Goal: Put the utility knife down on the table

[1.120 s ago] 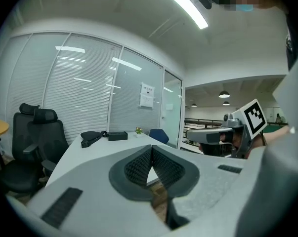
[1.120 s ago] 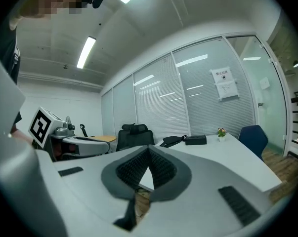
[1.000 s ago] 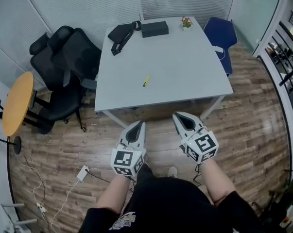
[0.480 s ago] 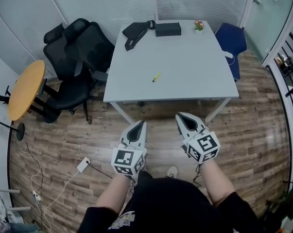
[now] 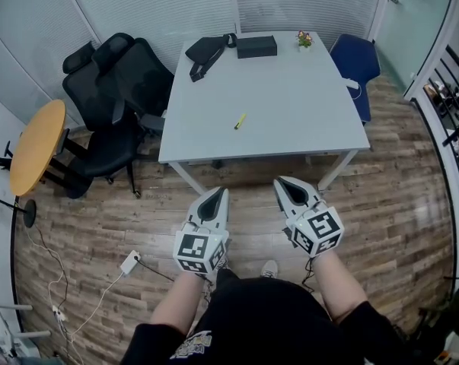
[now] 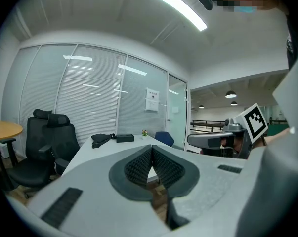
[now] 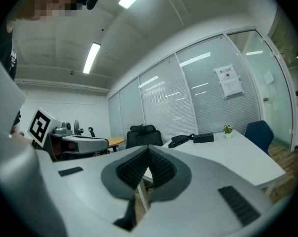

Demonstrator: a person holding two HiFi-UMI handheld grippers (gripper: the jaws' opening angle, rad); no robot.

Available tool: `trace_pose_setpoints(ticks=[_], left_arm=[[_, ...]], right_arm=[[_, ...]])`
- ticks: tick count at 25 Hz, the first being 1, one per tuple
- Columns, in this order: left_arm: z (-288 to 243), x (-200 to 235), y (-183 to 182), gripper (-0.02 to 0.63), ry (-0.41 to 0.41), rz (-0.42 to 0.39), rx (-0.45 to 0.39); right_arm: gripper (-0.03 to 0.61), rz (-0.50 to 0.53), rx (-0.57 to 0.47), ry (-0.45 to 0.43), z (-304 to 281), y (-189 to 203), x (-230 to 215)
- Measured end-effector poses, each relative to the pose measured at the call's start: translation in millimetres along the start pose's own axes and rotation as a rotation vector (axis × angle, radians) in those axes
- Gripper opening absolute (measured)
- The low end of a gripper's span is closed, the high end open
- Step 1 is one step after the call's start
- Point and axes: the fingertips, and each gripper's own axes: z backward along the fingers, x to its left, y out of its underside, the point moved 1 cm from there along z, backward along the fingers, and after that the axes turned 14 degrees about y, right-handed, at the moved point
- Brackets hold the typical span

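A small yellow utility knife (image 5: 240, 121) lies on the pale grey table (image 5: 290, 105), near the middle of its front half. My left gripper (image 5: 214, 195) is held over the wooden floor in front of the table, well short of the knife, its jaws shut with nothing between them (image 6: 150, 154). My right gripper (image 5: 280, 182) is beside it at the same distance from the table, also shut and empty (image 7: 148, 153). Neither gripper touches the table or the knife.
At the table's far end lie a black bag (image 5: 204, 52), a black box (image 5: 257, 46) and a small potted plant (image 5: 304, 39). Black office chairs (image 5: 119, 90) stand at the left, a blue chair (image 5: 355, 59) at the right, a round wooden table (image 5: 36, 147) far left. Cables and a power adapter (image 5: 130, 263) lie on the floor.
The view has shifted a little, so the table and knife sit slightly differently in the picture. Both grippers stay shut, side by side in front of the table.
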Motion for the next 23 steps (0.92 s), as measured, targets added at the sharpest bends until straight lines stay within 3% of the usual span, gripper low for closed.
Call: trace_pose_setpoints(ticks=[23], left_arm=[[-1.3,-27.8,-1.6,0.005,-0.021,-0.008,-0.015]], right_arm=[[0.003,0.001,-0.016,-0.014,23.3,-1.1,-12.8]])
